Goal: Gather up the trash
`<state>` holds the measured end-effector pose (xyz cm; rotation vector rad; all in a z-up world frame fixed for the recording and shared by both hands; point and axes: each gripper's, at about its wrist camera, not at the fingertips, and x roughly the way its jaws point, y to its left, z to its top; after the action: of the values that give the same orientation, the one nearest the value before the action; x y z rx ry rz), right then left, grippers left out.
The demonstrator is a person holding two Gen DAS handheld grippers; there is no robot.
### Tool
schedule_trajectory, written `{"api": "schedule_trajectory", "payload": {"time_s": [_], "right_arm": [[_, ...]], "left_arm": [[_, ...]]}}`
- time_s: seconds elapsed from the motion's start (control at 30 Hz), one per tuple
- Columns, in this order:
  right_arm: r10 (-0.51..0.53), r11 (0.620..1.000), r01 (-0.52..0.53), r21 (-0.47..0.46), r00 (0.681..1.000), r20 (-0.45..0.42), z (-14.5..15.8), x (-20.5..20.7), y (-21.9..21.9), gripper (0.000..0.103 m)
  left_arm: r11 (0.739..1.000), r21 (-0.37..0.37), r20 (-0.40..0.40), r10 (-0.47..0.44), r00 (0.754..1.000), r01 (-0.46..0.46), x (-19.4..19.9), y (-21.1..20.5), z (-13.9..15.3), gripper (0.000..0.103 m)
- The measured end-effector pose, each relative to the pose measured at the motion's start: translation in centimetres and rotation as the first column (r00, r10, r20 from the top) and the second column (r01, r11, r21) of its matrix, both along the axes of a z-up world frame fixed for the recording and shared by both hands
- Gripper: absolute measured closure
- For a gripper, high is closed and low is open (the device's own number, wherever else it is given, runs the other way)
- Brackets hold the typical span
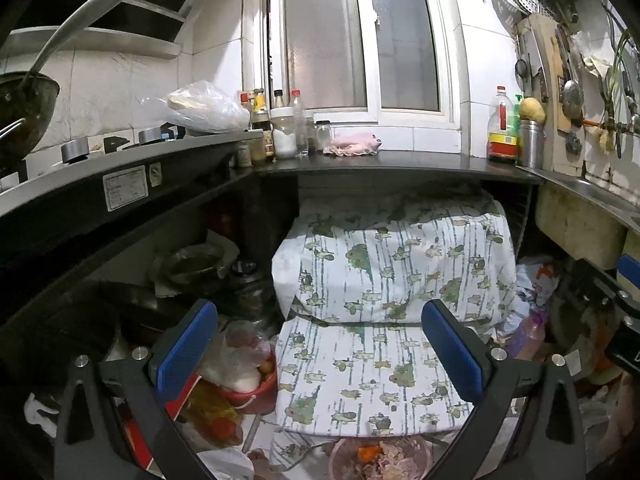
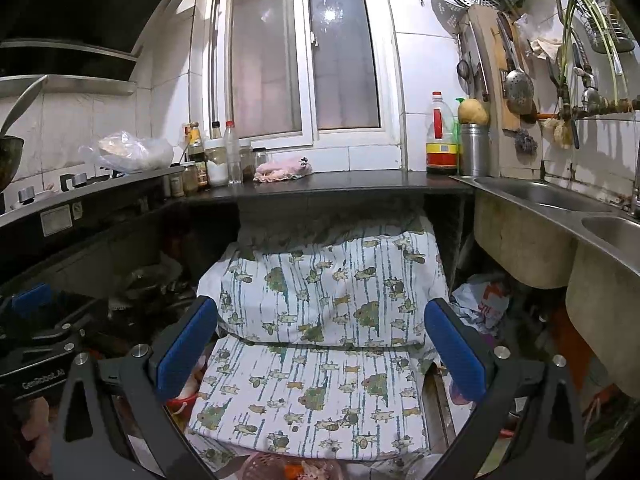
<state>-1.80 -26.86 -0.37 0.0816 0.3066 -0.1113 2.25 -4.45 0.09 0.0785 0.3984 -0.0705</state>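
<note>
With both the left gripper (image 1: 320,344) and right gripper (image 2: 322,344) open and empty, lowering squarely toward the basket (image 1: 380,458) would suit best.

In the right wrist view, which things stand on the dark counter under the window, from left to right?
Clear plastic bag → cluster of jars and bottles → pink cloth → oil bottle → metal canister.
</note>
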Motion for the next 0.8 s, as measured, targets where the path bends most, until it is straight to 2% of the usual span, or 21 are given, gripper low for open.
{"api": "schedule_trajectory", "payload": {"time_s": [0.17, 0.8], "right_arm": [[-0.017, 0.999, 0.018, -0.038, 1.000, 0.018, 0.3, -0.4, 0.7, 0.000], [-0.013, 0.998, 0.015, -0.059, 0.999, 0.032, 0.8, -0.9, 1.2, 0.000]], "left_arm": [[1.000, -0.003, 0.001, 0.025, 1.000, -0.025, 0.3, 0.5, -0.1, 0.000], [0.998, 0.017, 0.015, 0.052, 0.999, -0.052, 0.2, 0.9, -0.1, 0.000]]}}
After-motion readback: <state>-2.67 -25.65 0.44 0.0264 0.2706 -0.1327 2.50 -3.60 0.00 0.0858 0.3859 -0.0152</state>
